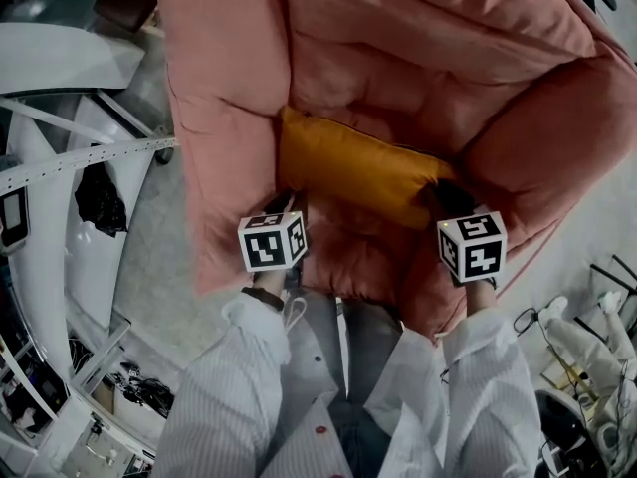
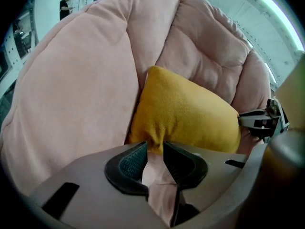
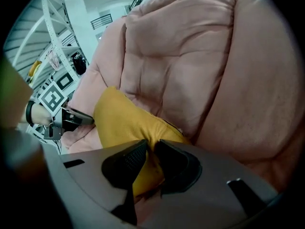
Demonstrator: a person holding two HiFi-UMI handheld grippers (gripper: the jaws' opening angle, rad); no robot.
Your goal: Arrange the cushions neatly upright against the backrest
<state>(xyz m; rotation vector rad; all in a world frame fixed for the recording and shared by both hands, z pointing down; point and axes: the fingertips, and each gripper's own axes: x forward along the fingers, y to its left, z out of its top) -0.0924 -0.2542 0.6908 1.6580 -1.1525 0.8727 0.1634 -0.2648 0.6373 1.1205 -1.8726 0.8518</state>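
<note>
A yellow cushion (image 1: pixel 358 167) stands on its long edge against the backrest of a pink padded armchair (image 1: pixel 398 58). My left gripper (image 1: pixel 291 205) is at its lower left corner. In the left gripper view the left gripper (image 2: pixel 155 151) is open, with the cushion (image 2: pixel 186 113) corner just at the tips and pink seat fabric showing through the gap. My right gripper (image 1: pixel 438 197) is at the cushion's right corner. In the right gripper view the right gripper (image 3: pixel 151 149) has yellow cushion (image 3: pixel 124 118) fabric filling the narrow gap between its pads.
The armchair's thick arms (image 1: pixel 219 147) close in both sides of the seat. White metal frames (image 1: pixel 80 147) and a black object (image 1: pixel 100 202) stand on the floor at left. Cables and white gear (image 1: pixel 587 347) lie at lower right. A person (image 2: pixel 66 6) stands far off.
</note>
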